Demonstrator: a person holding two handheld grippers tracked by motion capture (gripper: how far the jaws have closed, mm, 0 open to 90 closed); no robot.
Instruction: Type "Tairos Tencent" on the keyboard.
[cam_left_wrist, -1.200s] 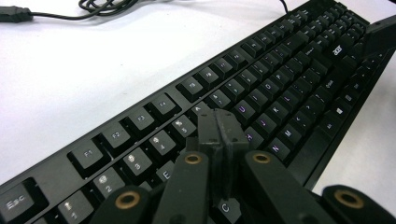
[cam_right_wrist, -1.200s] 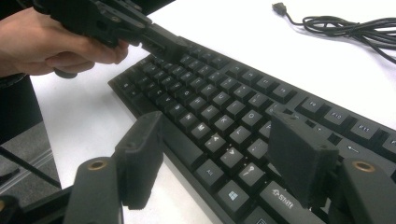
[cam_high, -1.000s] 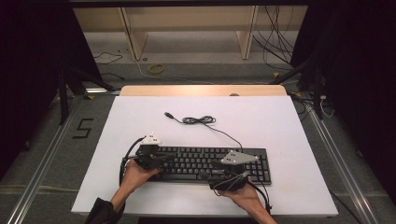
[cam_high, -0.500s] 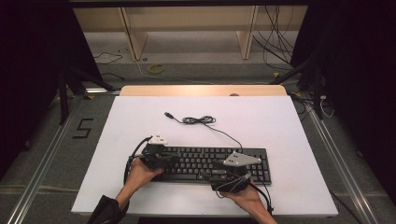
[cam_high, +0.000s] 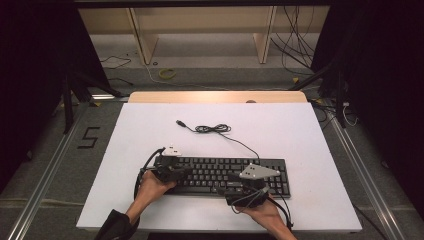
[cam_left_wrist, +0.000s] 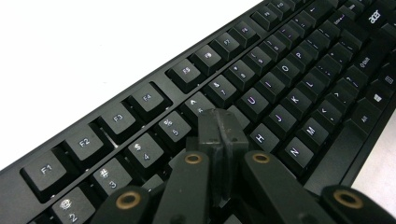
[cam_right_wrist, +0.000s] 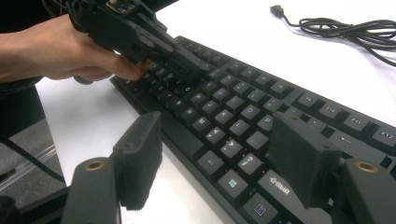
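Black keyboard (cam_high: 225, 175) lies flat at the near edge of the white table (cam_high: 300, 135), its coiled cable (cam_high: 212, 128) trailing behind it. Left gripper (cam_left_wrist: 219, 128) has its jaws pressed together with nothing between them, tips down over the keys near G/H. Right gripper (cam_right_wrist: 215, 154) hovers low over the keyboard's front right edge, jaws spread wide, holding nothing.
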